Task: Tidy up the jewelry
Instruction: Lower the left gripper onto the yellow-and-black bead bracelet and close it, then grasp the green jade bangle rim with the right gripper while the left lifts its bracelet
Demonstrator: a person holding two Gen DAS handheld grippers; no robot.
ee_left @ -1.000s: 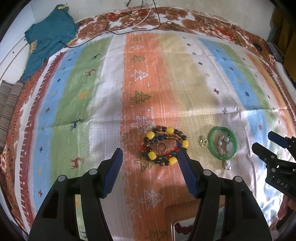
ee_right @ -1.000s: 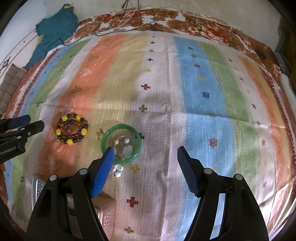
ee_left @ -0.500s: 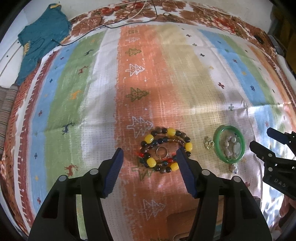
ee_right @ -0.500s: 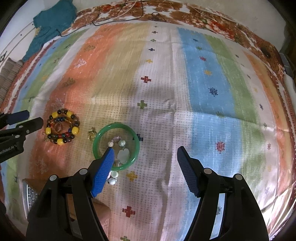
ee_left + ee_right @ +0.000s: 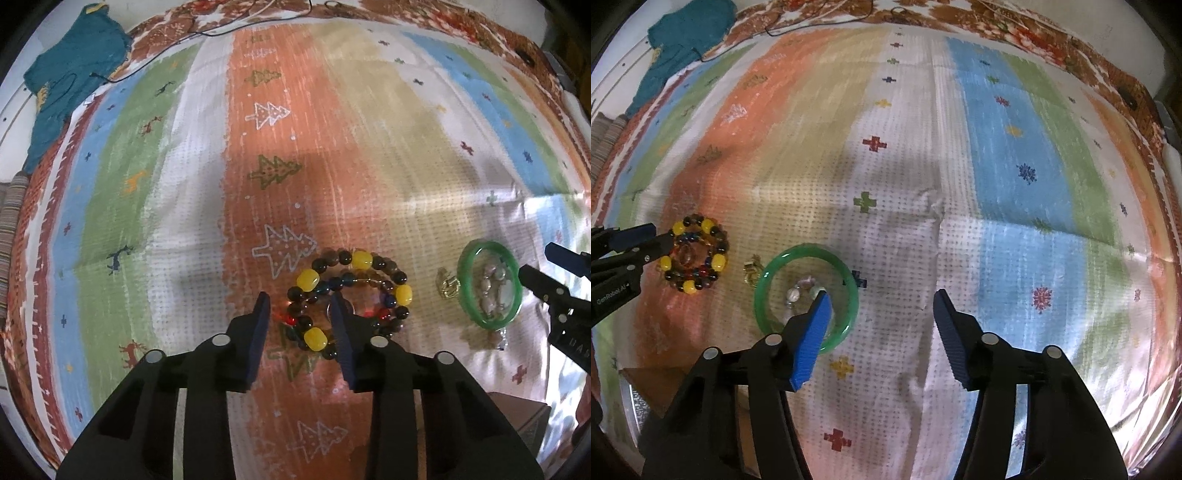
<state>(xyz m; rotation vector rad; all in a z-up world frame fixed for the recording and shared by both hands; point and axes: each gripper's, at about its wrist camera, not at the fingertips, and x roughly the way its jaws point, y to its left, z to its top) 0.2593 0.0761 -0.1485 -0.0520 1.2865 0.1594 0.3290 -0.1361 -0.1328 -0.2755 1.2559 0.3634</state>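
Both hand-held grippers (image 5: pixel 299 306) (image 5: pixel 881 306) closing, angled down.

Bedsheet (image 5: pixel 332 147): stripes of orange, tan, white, blue & green w/ small tree, deer & cross motifs, brown floral border. Bead bracelet (image 5: pixel 351 291): yellow, black, red, blue. Bangle (image 5: pixel 807 299): green. Tools' pads (image 5: pixel 812 339): blue, bodies black. Garment (image 5: pixel 70 77): teal.

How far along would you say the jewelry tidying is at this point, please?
Nothing looks put away yet. The beaded bracelet, green bangle, pale beads inside it and a small gold piece all lie on the striped cloth. The left claw has been closing around the bracelet's edge; the right claw, also narrowing, straddles the bangle's rim.
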